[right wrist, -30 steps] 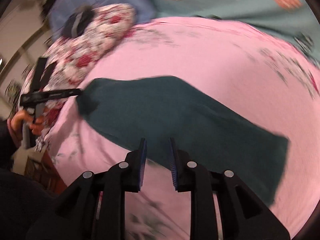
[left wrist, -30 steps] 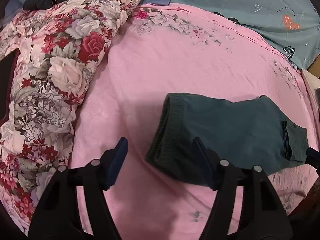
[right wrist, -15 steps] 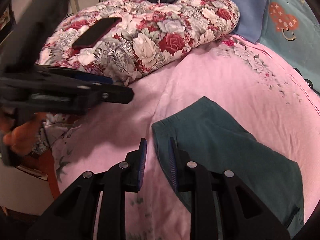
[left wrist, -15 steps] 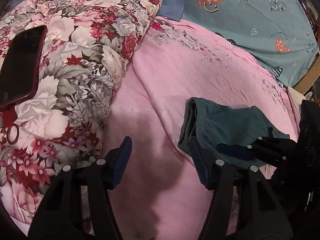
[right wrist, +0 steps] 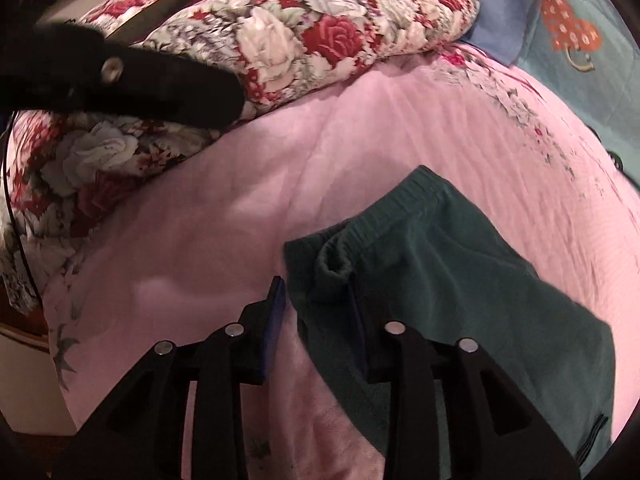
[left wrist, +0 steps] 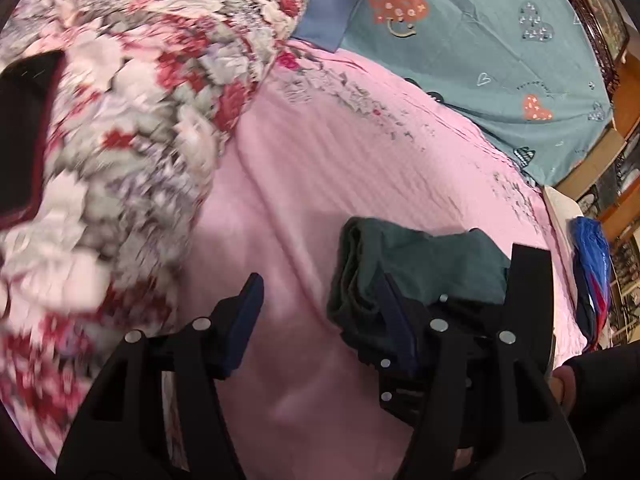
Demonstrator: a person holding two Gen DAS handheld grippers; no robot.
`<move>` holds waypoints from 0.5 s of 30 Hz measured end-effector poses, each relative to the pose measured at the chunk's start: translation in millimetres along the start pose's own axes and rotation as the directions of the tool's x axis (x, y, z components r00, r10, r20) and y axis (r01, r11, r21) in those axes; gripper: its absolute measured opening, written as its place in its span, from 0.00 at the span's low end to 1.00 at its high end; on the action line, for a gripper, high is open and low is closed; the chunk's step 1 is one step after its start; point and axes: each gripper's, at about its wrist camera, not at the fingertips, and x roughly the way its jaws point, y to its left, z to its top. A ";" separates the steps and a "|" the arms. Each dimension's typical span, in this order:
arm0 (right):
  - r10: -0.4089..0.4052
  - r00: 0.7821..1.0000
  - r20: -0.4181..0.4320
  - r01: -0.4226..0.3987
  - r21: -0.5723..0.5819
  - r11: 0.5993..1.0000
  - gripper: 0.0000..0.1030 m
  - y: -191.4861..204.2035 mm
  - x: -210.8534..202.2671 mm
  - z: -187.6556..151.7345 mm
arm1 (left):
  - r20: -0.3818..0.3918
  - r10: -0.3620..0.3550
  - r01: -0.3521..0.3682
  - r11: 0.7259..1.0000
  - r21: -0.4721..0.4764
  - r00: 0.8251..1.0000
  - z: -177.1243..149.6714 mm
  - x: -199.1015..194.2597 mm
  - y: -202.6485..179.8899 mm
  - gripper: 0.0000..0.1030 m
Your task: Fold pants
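Dark green pants (left wrist: 424, 264) lie folded on the pink bedsheet (left wrist: 360, 152); in the right wrist view the pants (right wrist: 460, 280) show their elastic waistband end toward me. My left gripper (left wrist: 320, 312) is open over bare sheet, its right finger at the pants' left edge. My right gripper (right wrist: 316, 312) is open, jaws straddling the waistband corner of the pants. The right gripper's body shows in the left wrist view (left wrist: 528, 280), over the pants' near side. The left gripper's finger shows at upper left in the right wrist view (right wrist: 120, 80).
A floral quilt (right wrist: 280, 32) is piled at the left with a dark phone (left wrist: 24, 136) on it. A teal heart-print sheet (left wrist: 480, 40) and blue pillow (left wrist: 332, 8) lie at the back. A blue bag (left wrist: 592, 256) sits at the right edge.
My right gripper has opened wider and moved onto the pants' waistband corner. My left gripper has shifted slightly; it stays open.
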 end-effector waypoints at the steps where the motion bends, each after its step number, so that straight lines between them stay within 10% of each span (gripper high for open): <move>1: 0.002 1.000 -0.004 -0.002 0.021 1.000 0.18 -3.5 0.2 0.8 | -0.004 -0.007 0.007 1.000 0.019 1.000 5.6 4.3 -1.7 0.58; 8: -0.035 0.996 0.081 0.029 0.063 0.998 0.09 -5.1 -30.7 0.8 | -0.126 -0.104 0.116 0.989 0.091 0.987 36.0 47.6 -18.3 0.58; 15: -0.096 0.988 0.124 0.090 0.048 0.995 0.09 -4.0 -43.1 -9.6 | -0.333 -0.178 0.218 0.972 0.085 0.926 44.7 107.8 -37.3 0.58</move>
